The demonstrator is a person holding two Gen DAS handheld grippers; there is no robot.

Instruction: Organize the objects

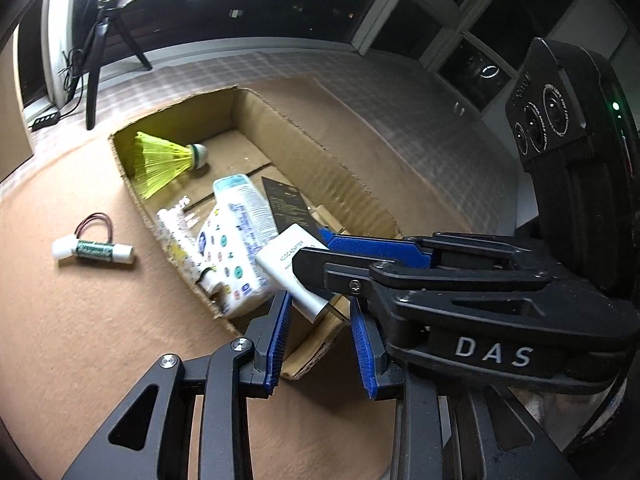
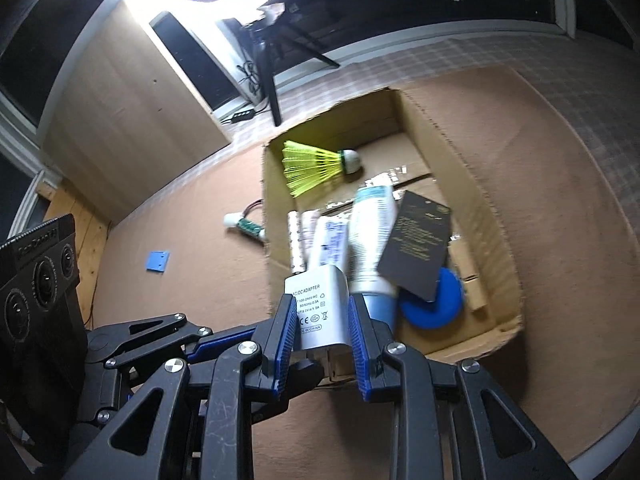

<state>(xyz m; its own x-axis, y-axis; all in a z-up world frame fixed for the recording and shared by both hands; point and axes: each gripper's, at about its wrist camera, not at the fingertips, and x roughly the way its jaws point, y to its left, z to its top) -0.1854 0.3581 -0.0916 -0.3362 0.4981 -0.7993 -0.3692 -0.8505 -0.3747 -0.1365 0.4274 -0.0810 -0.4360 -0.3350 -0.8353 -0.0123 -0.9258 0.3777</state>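
A white AC/DC adapter (image 2: pixel 318 308) hangs over the near end of an open cardboard box (image 2: pixel 492 240). My right gripper (image 2: pixel 320 300) is shut on its sides. In the left wrist view the adapter (image 1: pixel 286 258) is held by the right gripper (image 1: pixel 316 252), which reaches in from the right. My left gripper (image 1: pixel 320 300) is closed on the adapter's lower end. In the box (image 1: pixel 360 196) lie a yellow shuttlecock (image 1: pixel 160 158), a white bottle (image 1: pixel 240 200), a patterned tissue pack (image 1: pixel 228 252) and a black card (image 1: pixel 286 204). The right wrist view also shows a blue disc (image 2: pixel 436 304).
A small white-and-green cylinder with a wire loop (image 1: pixel 92 250) lies on the brown mat left of the box. A blue square piece (image 2: pixel 157 261) lies further left. A tripod (image 1: pixel 96 72) and a power strip (image 1: pixel 46 118) stand beyond the table's far edge.
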